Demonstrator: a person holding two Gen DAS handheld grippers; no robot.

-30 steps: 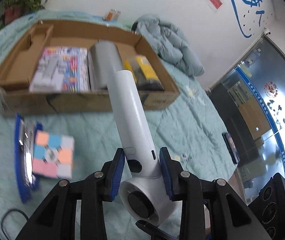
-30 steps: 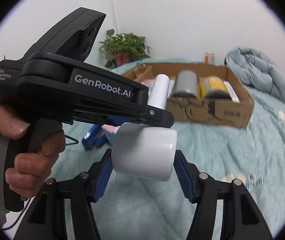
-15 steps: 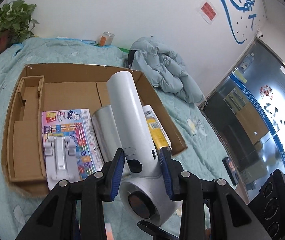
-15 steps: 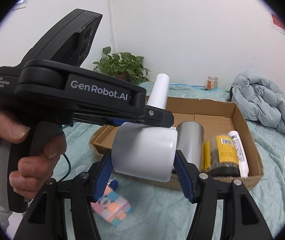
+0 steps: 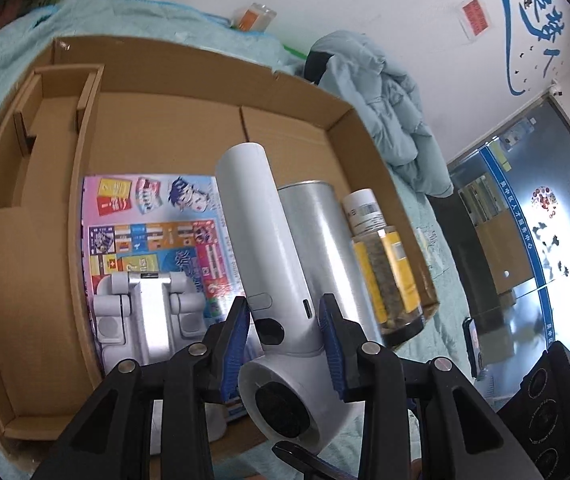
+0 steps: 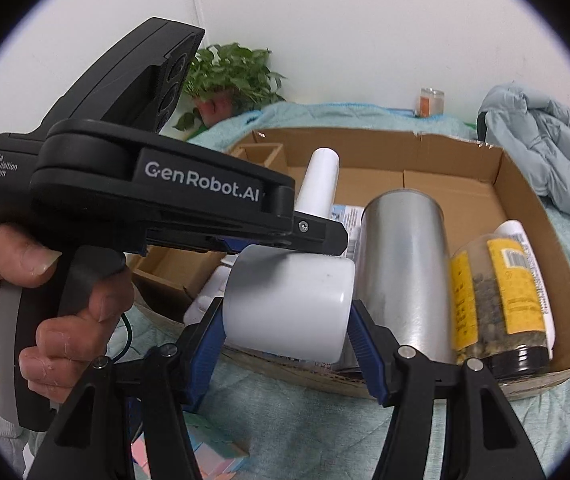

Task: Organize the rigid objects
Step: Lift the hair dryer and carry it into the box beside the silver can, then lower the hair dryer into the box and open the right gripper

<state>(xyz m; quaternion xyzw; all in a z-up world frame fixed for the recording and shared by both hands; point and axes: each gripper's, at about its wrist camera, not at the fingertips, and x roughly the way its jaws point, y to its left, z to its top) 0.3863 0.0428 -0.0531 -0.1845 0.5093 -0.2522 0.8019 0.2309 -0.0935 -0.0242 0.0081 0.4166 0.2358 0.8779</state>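
while both grippers clamp dryer (image 5: pixel 269 280) | box (image 5: pixel 189 68): tin (image 5: pixel 325 248), jar (image 5: pixel 389 276)

A white wall (image 6: pixel 365 32) runs behind a surface covered by a pale teal quilted blanket (image 5: pixel 1 44), and blue painted script and a small red notice (image 5: pixel 475 14) mark the wall at the right. A potted green plant (image 6: pixel 233 76) stands against the wall at the far left, with a small glass jar with an orange label (image 6: pixel 429 101) further along and a crumpled light-blue padded jacket (image 5: pixel 389 100) heaped at the right. Beyond the jacket, a dark glass door (image 5: pixel 525 240) with blue trim reflects daylight.
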